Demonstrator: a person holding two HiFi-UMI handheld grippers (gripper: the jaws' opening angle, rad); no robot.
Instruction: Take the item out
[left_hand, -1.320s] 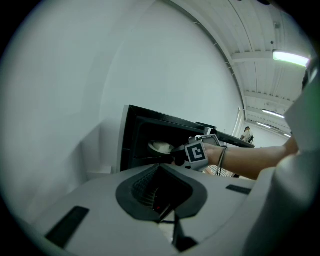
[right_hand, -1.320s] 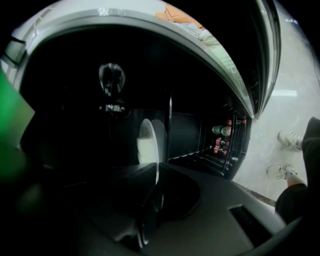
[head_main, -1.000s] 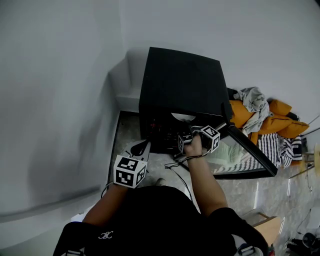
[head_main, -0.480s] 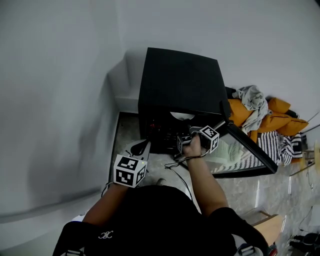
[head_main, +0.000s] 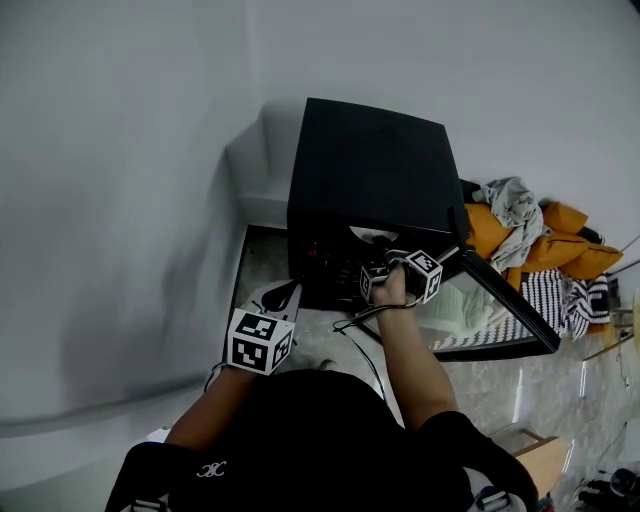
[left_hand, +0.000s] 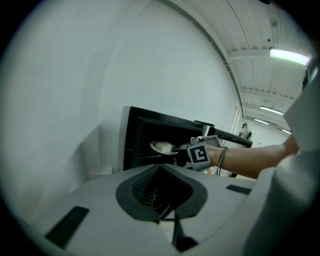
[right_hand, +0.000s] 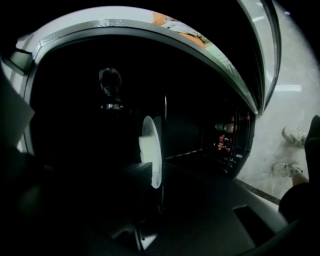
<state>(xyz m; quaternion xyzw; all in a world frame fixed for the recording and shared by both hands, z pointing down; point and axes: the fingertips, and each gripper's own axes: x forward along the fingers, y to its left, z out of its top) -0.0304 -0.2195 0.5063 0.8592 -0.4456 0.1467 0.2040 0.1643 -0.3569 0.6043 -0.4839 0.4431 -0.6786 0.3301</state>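
Observation:
A black oven (head_main: 370, 170) stands on the floor with its door swung open to the right. Inside on the rack lies a white plate (head_main: 368, 234) (left_hand: 162, 146) with a pale lump on it. My right gripper (head_main: 379, 246) (left_hand: 178, 149) reaches into the oven mouth, and its jaws are opening. In the right gripper view the plate (right_hand: 151, 150) shows edge-on, its rim between the dark jaws of the right gripper (right_hand: 150, 182), and no pad visibly presses on it. My left gripper (head_main: 284, 296) (left_hand: 167, 212) hangs shut and empty, low at the oven's left front.
The glass oven door (head_main: 500, 300) juts out at the right. Behind it lie orange cushions (head_main: 555, 245) and crumpled clothes (head_main: 510, 200). A thin cable (head_main: 360, 335) trails over the floor. Red-lit controls (right_hand: 225, 135) line the oven's side. The person's shoes (right_hand: 292, 135) stand nearby.
The right gripper has edged a little deeper into the oven towards the plate. The left gripper has stayed where it was.

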